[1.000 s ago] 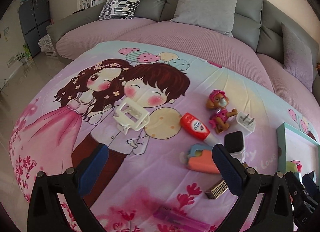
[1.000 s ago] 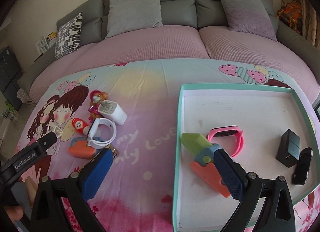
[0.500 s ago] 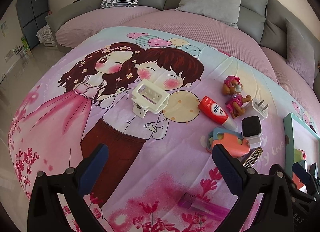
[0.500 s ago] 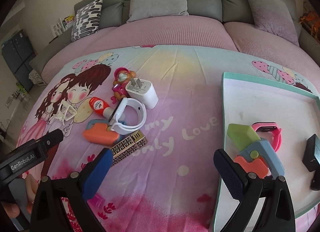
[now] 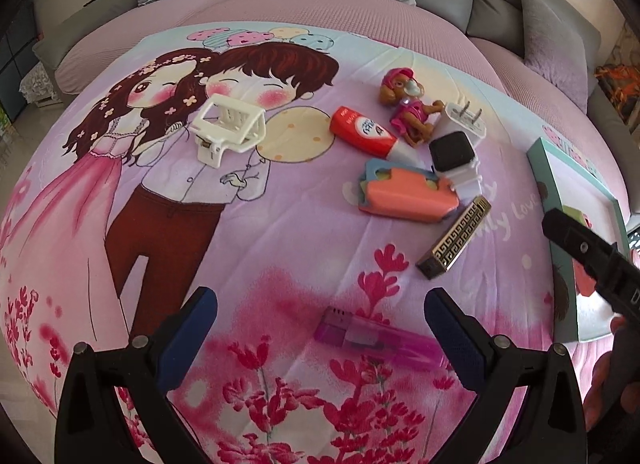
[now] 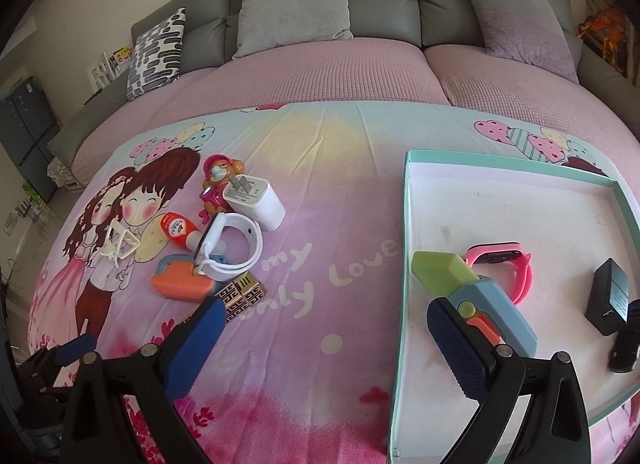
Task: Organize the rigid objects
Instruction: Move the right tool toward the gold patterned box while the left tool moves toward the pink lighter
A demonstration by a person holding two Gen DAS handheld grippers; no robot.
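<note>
Right wrist: bare sheet between toy heap and tray rim.

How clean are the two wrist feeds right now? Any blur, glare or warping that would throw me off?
Left wrist view: strong fisheye bulge, black corners; the purple lighter by the left claw looks soft, and the right claw's body at the right edge is smeared. Right wrist view: the same barrel warp bends the tray rim; daylight is even, without harsh glare; the right claw is sharp.
</note>
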